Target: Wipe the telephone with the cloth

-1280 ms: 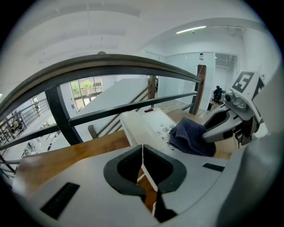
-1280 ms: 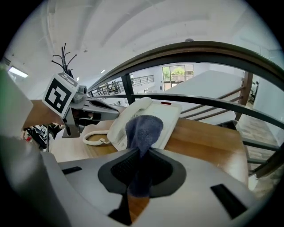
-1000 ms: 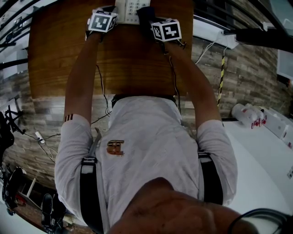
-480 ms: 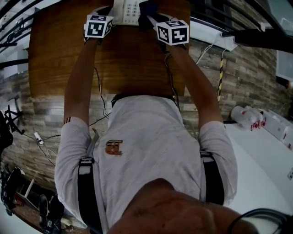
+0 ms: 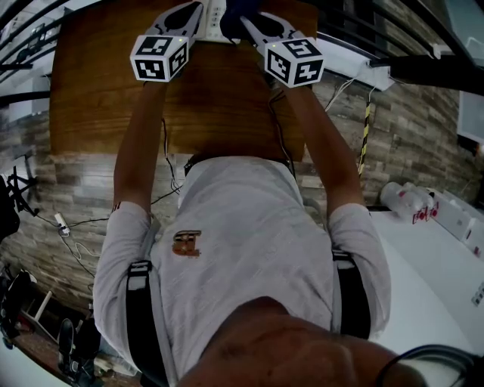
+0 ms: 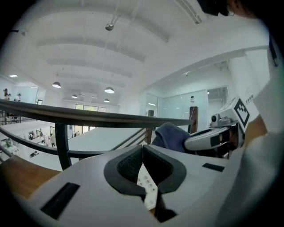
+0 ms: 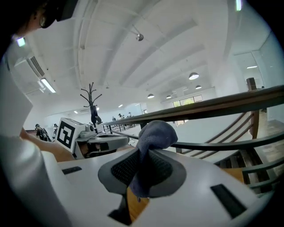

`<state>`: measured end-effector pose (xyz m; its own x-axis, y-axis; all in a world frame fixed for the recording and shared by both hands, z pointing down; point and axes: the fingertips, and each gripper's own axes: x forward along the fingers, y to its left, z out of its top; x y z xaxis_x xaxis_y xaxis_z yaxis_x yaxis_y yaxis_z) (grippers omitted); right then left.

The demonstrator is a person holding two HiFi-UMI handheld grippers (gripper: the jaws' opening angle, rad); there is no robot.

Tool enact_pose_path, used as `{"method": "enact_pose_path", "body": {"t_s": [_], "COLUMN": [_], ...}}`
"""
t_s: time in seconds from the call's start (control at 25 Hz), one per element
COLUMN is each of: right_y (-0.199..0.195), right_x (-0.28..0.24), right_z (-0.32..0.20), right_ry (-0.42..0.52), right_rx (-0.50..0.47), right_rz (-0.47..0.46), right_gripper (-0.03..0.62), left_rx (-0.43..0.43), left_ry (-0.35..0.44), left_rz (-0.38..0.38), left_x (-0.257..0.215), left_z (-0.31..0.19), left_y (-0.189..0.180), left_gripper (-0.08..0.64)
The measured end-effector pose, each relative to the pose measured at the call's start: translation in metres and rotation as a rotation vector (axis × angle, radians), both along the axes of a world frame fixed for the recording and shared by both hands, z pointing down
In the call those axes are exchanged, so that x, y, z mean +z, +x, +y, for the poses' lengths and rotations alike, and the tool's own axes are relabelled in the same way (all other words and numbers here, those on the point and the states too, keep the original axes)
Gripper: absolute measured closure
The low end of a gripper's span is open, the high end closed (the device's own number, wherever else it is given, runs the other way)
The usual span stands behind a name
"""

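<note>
Now we hold 2 tools at the far edge of the wooden bench (image 5: 98,91). Our right tool (image 7: 143,154) is clamped on the dark blue cloth (image 7: 156,133); our left tool (image 6: 142,150) is closed and empty, with the white telephone (image 6: 149,189) just beneath it.

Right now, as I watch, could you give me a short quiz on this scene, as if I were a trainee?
1. True or false: the right gripper is empty.
2. What colour is the cloth? A white, B dark blue, C red.
3. Fill in: the telephone lies on a wooden ____.

Key: 1 false, it is shut on the cloth. 2 B. 3 table.
</note>
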<state>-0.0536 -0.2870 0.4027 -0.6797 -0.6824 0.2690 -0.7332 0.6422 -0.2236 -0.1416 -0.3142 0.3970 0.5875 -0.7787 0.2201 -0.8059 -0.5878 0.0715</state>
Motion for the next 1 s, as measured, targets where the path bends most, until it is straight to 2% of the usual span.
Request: {"method": "enact_pose_path", "body": {"t_s": [0.16,0.36,0.72,1.0], "right_y": [-0.005,-0.002,0.016,0.026], "right_x": [-0.028,-0.054,-0.080,-0.083], "right_z": [0.011,0.026,0.049,0.056], "right_ry": [0.075,0.154,0.265,0.292], "right_rx": [-0.024,-0.045,-0.051,-0.035], "right_rz": [-0.041,-0.068,-0.113,-0.123], "right_gripper": [0.520,0.520,0.520,0.520], "left_rx": [0.022,0.021,0.037,0.027], "left_ry": [0.078,0.150,0.245,0.261], "left_rz": [0.078,0.125,0.111,0.130], "left_x": [-0.031,-0.059,-0.084,-0.090], "left_z": [0.017,0.033,0.060,0.072], "left_y": [0.010,0.018,0.037,0.040], "left_gripper": [0.538,0.538,0.538,0.538]}}
